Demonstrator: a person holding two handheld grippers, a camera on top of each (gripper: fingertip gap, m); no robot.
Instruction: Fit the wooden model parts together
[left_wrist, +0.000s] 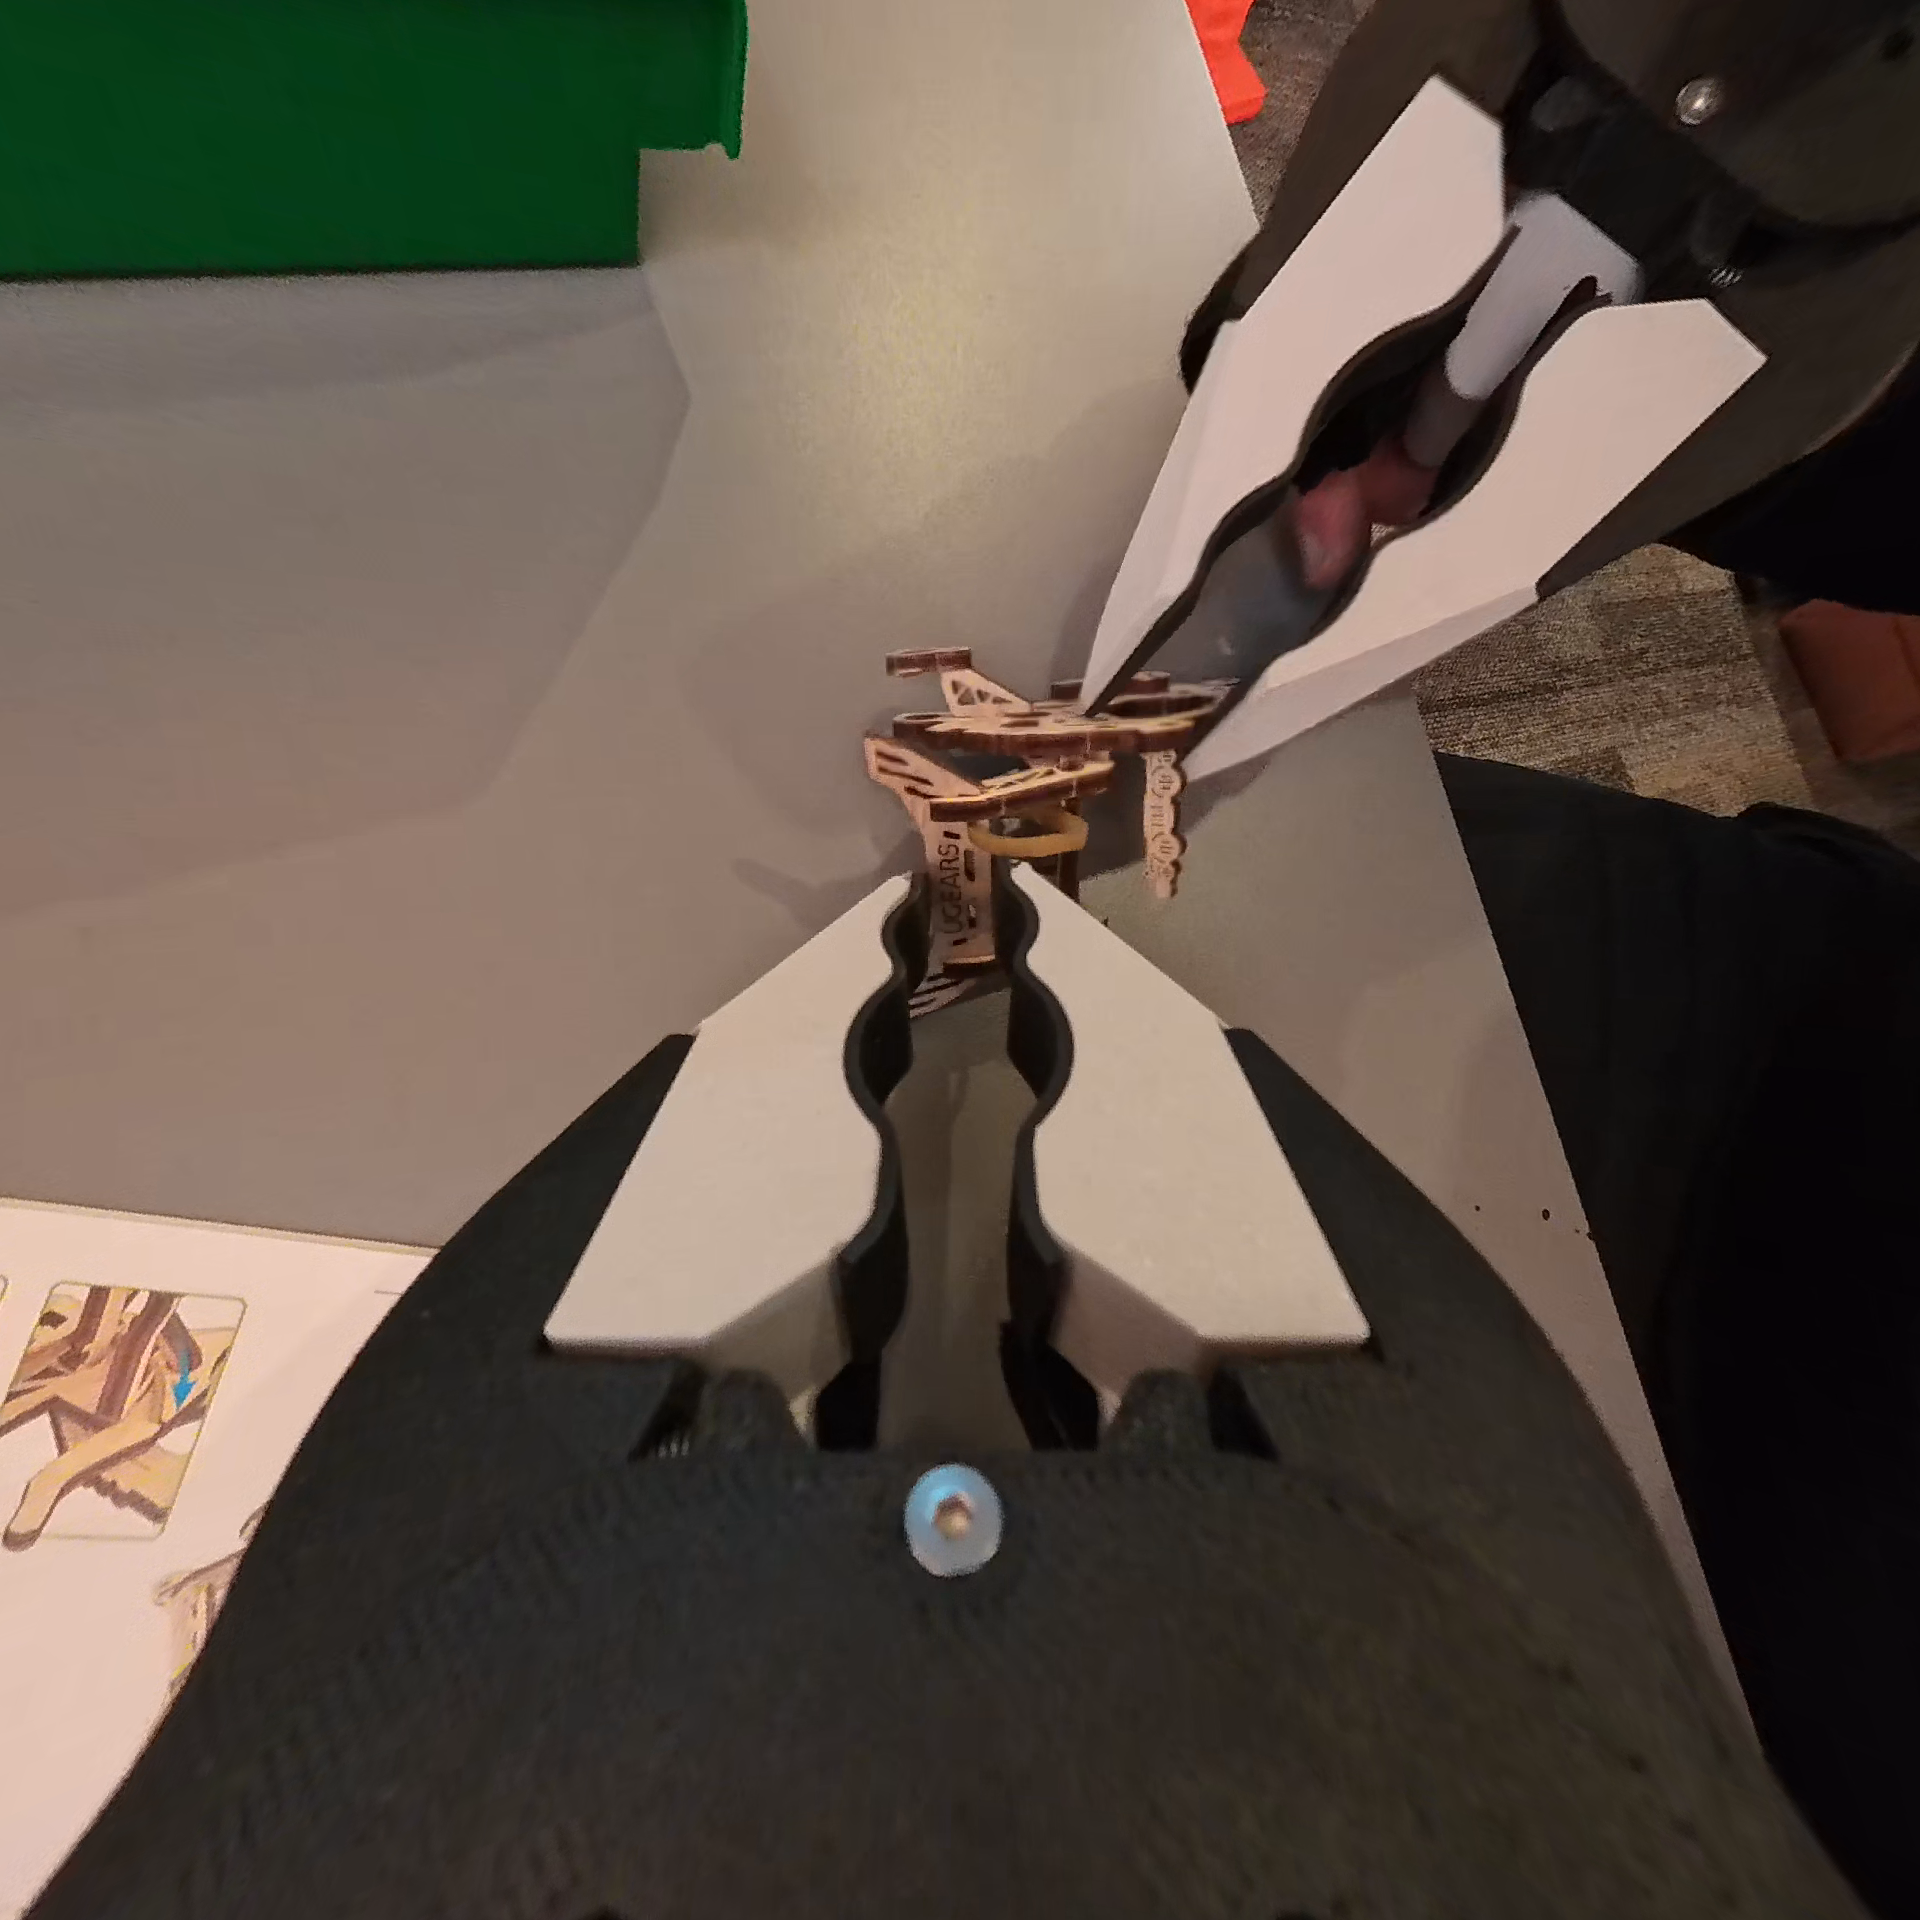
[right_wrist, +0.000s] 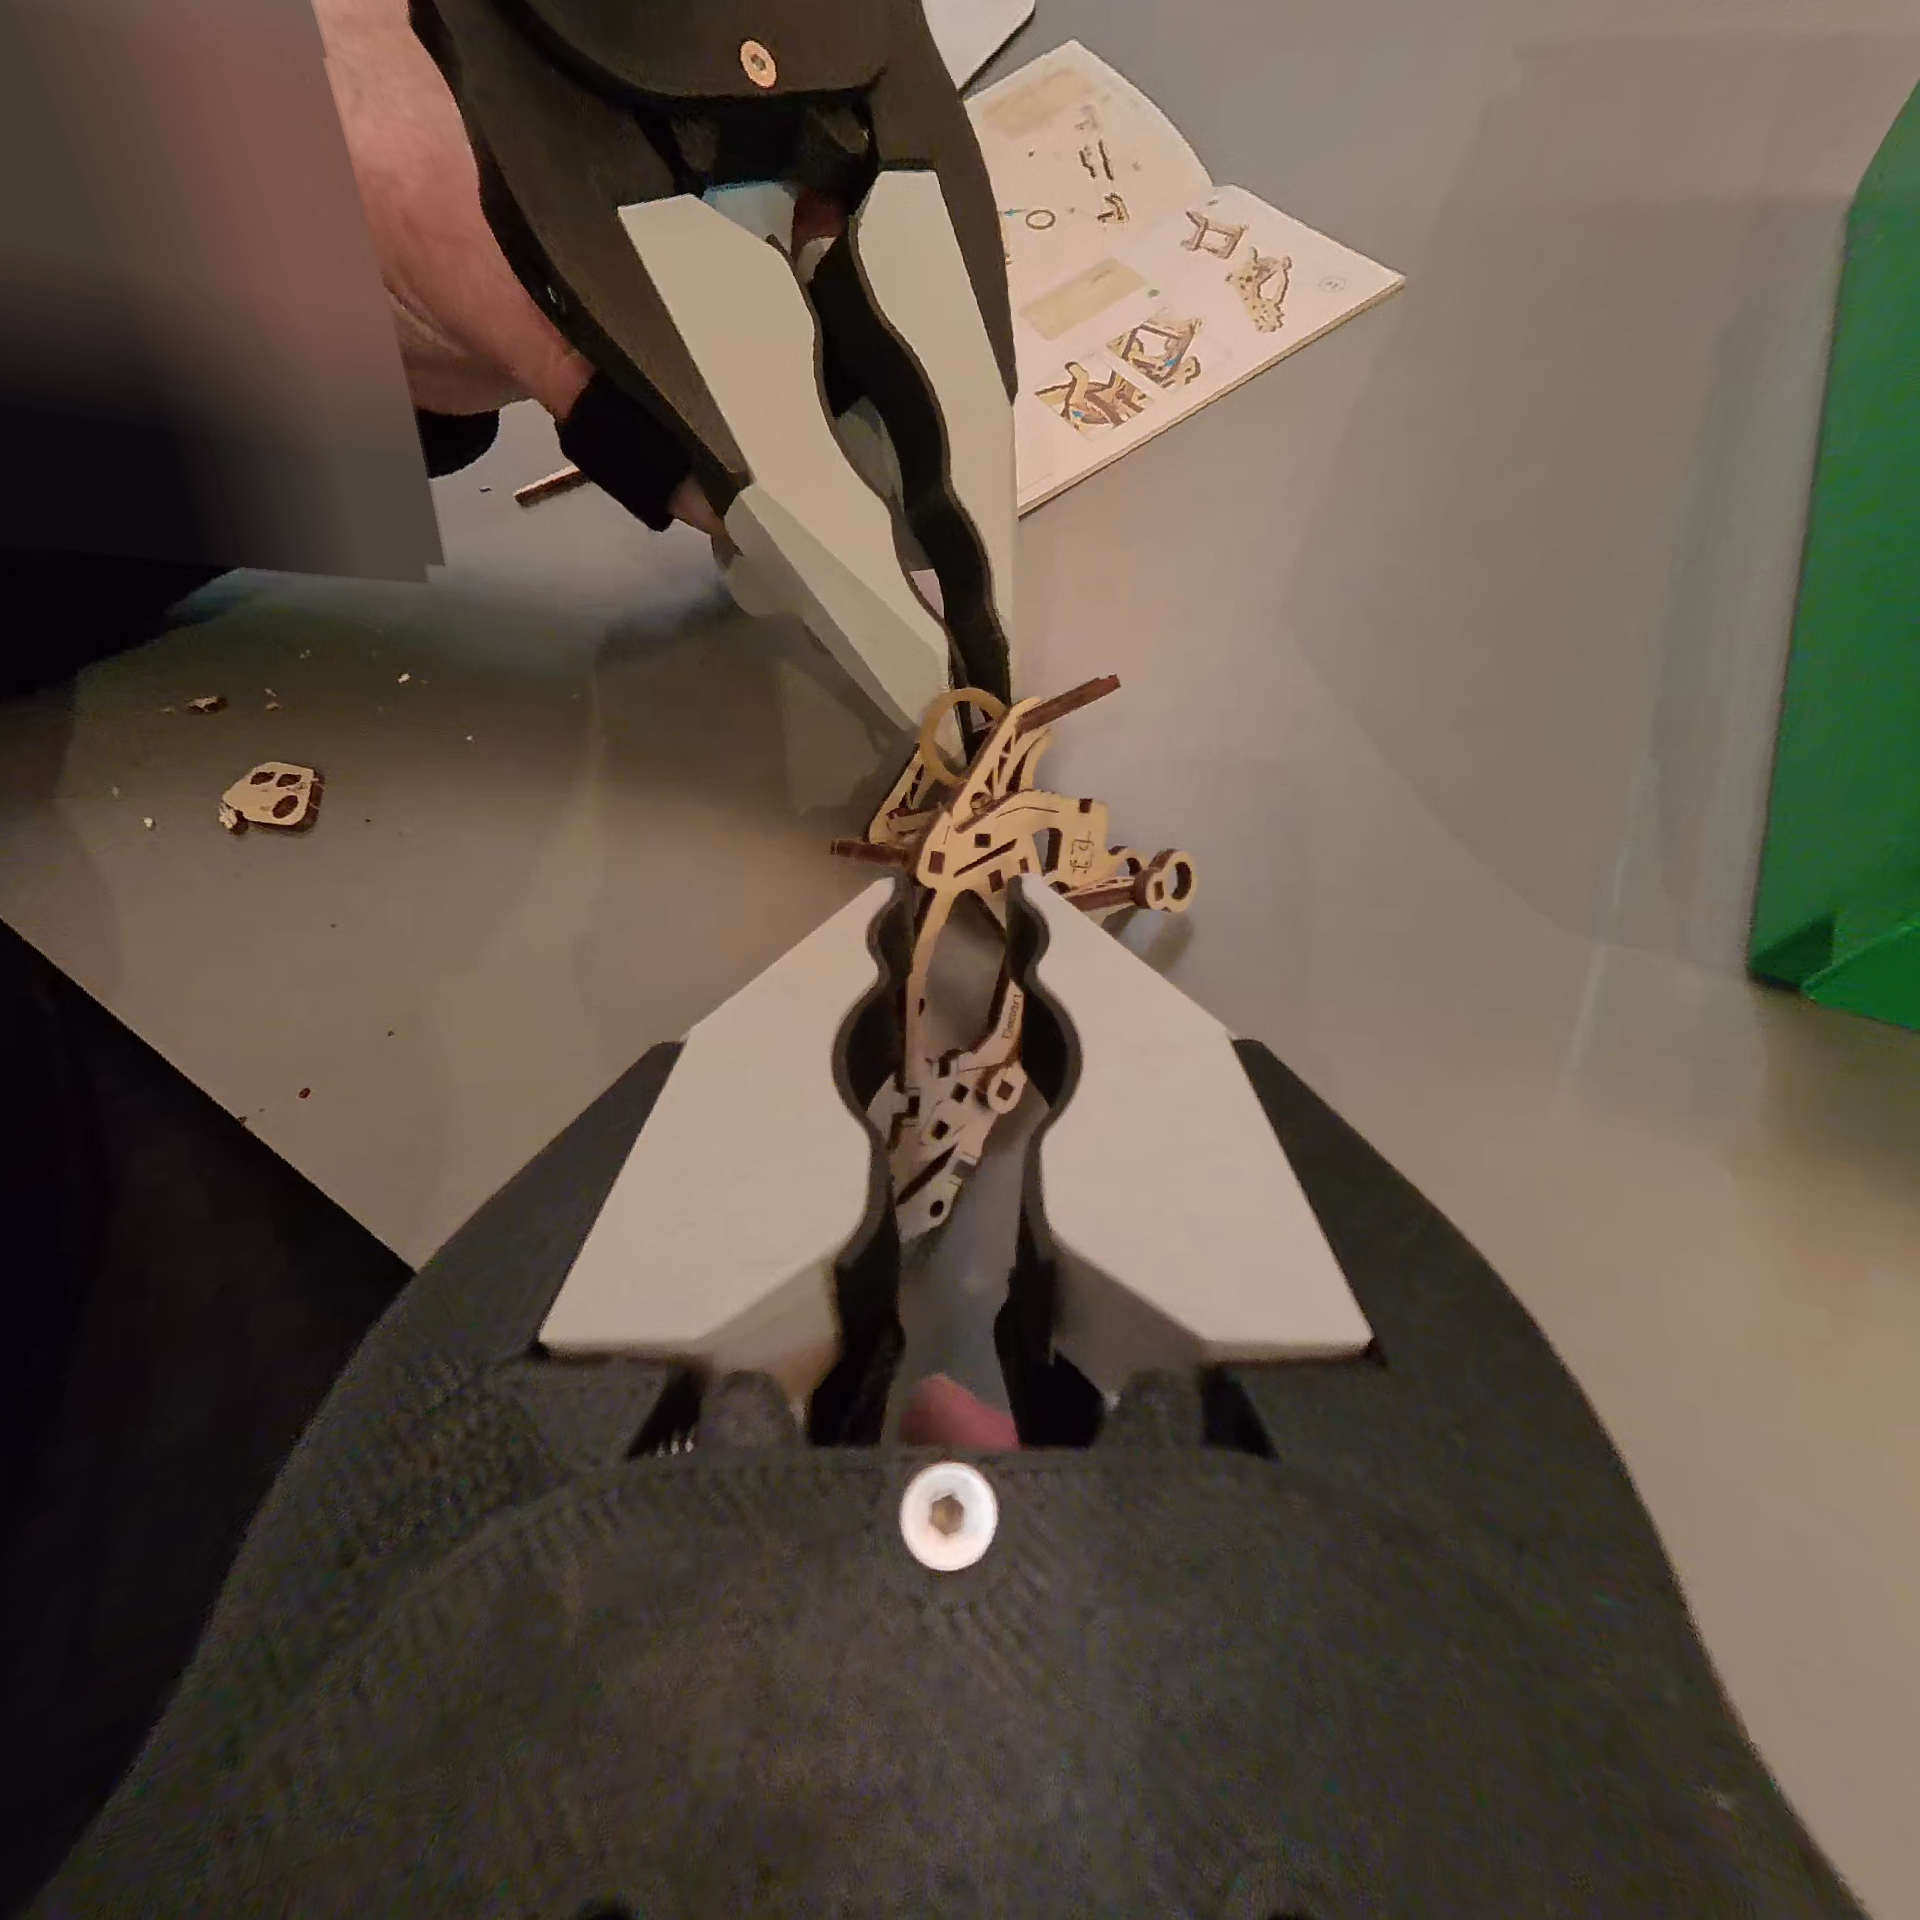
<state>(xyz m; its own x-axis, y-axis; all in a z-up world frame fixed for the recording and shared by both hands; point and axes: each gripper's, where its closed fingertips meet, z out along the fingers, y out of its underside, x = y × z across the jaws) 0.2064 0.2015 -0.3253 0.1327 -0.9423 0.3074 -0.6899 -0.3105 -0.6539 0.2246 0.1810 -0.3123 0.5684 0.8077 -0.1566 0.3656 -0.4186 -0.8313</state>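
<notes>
A small light wooden model (left_wrist: 997, 743) of laser-cut parts is held over the grey table (left_wrist: 416, 727) between both grippers. My left gripper (left_wrist: 961, 899) is shut on the model's lower upright strip. A yellow rubber band (left_wrist: 1029, 836) hangs on the model just above those fingertips. The right gripper (left_wrist: 1153, 717) comes in from the upper right and is shut on the model's flat top part. In the right wrist view the model (right_wrist: 966, 831) runs back between my right gripper's (right_wrist: 961, 894) fingers. The left gripper (right_wrist: 971, 675) reaches down onto it from above.
An open instruction booklet (right_wrist: 1143, 291) lies on the table; it also shows in the left wrist view (left_wrist: 104, 1455). A green box (right_wrist: 1860, 623) stands to one side. A loose wooden piece (right_wrist: 272, 798) and crumbs lie near the table edge. Dark clothing (left_wrist: 1714, 1247) is beside the table. Left and right tips are no more than a few centimetres apart.
</notes>
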